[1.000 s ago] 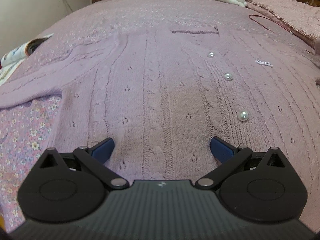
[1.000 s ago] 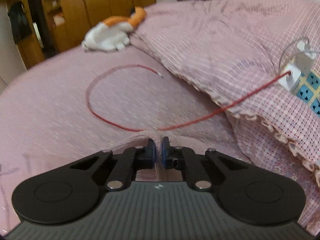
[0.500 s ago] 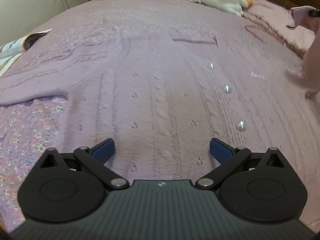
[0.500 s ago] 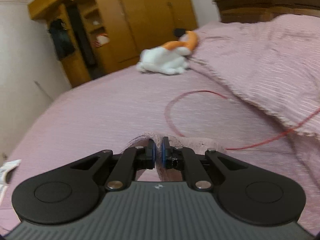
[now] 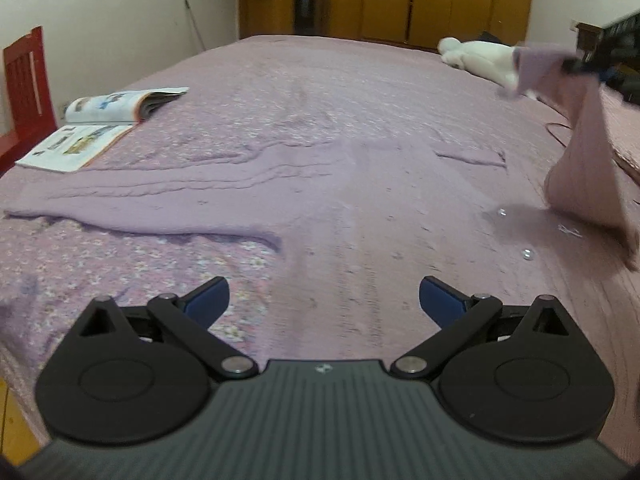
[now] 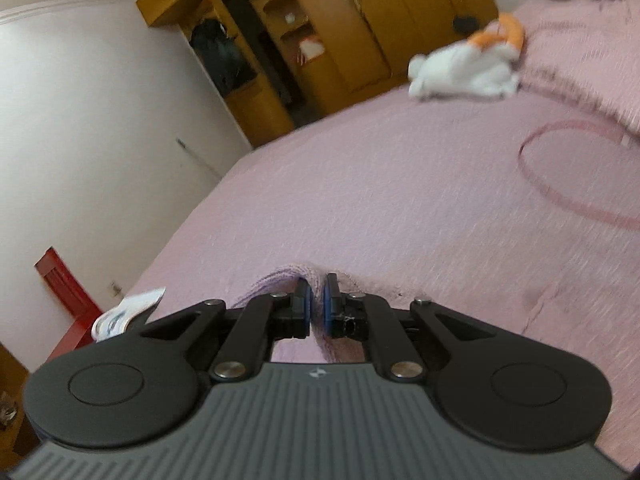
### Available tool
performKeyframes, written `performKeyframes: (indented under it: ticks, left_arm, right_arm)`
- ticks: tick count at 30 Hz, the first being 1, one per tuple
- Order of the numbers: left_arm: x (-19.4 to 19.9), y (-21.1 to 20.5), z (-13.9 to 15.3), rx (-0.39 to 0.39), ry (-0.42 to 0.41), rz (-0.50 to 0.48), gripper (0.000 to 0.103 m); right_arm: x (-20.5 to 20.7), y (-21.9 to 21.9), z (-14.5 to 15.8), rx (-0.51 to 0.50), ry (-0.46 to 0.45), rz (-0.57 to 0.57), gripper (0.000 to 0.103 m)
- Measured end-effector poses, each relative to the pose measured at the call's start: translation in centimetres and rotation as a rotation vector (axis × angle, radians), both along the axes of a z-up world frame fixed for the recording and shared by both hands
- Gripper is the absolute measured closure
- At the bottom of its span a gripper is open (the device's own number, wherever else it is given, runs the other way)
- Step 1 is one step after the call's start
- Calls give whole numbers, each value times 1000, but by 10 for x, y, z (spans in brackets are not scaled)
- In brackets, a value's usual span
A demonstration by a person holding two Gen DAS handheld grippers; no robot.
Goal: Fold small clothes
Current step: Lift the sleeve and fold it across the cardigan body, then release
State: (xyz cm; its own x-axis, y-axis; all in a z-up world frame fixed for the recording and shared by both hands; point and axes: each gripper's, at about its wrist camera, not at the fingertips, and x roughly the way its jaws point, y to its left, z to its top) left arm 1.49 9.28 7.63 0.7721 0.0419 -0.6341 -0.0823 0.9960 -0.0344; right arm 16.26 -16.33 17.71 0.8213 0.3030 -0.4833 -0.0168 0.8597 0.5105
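Garment: we see a lilac knitted cardigan [image 5: 360,216] lying flat on the bed [image 5: 320,80], front up, one sleeve [image 5: 160,192] stretched out to the left over the floral bedspread.
Buttons: two pearl buttons [image 5: 527,255] show on the cardigan's front, near the lifted part.
Lifted part: at the right edge of the left wrist view, the other sleeve [image 5: 584,160] rises off the bed and hangs from the right gripper [image 5: 580,65]; its cuff end sticks out beyond the tongs.
Right gripper, own view: tongs [image 6: 316,306] together, clamped on a fold of the lilac knit [image 6: 280,276], which bulges out ahead of the pads and trails down between the arms.
Left gripper: tongs [image 5: 324,300] wide apart, nothing between them; we place it above the cardigan's lower body, with the left pad over the bedspread.
Surroundings: an open magazine [image 5: 104,120] lies at the bed's left edge, near a red chair [image 5: 24,80]. A white and orange soft toy [image 6: 468,64] rests at the far side beside a pink quilt [image 6: 580,40], and a red cable [image 6: 568,176] loops on the bed in front of it.
Image quality: the right wrist view is blurred; we cannot read finer detail there.
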Motion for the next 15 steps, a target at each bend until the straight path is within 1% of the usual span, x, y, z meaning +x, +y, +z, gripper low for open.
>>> performKeyframes:
  ticks: [4, 6, 7, 9, 11, 12, 13, 15]
  left_arm:
    - [2, 7, -5, -29, 24, 12, 0]
    - [2, 7, -7, -38, 33, 3, 0]
    - [2, 7, -9, -35, 35, -3, 0]
    - [3, 5, -9, -26, 34, -6, 0]
    - [3, 5, -9, -19, 28, -2, 0]
    - [2, 5, -9, -20, 27, 0, 0]
    - [2, 6, -9, -24, 29, 3, 0]
    - [3, 9, -9, -31, 33, 10, 0]
  right_arm:
    - [6, 36, -45, 39, 92, 16, 97]
    - [12, 49, -59, 71, 141, 30, 97]
    - [18, 51, -65, 81, 153, 28, 97]
    - [22, 54, -69, 89, 142, 33, 97]
    - [28, 56, -69, 77, 119, 59, 97]
    - [27, 63, -70, 55, 120, 83, 97]
    - [40, 53, -76, 34, 132, 102, 97]
    - [42, 50, -86, -15, 159, 135, 97]
